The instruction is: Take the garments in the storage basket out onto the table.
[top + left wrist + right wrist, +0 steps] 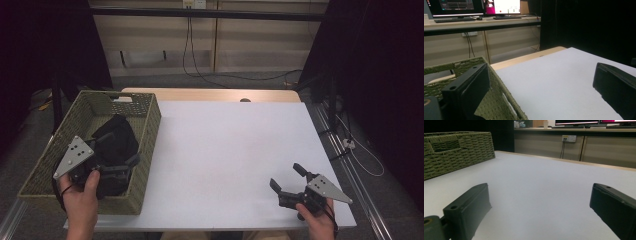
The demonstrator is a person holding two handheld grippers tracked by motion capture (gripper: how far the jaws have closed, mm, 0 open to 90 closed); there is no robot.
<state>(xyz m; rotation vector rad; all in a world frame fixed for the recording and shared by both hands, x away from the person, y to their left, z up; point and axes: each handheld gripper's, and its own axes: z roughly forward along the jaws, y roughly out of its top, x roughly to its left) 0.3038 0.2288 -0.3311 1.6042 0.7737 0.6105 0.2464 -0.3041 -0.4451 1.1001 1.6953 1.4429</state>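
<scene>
Black cloth (117, 137) bunched in woven basket (150, 130), partly hidden by left hand-held gripper (131, 161), both hand-held grippers released, empty.

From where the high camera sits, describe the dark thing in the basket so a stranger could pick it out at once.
Start at the white table and go to its left edge, where a green woven basket stands. Inside lies a black bundle of cloth, crumpled, just ahead of the left gripper. It is soft and folded, unlike the gripper's hard jaws and grey plate.
</scene>
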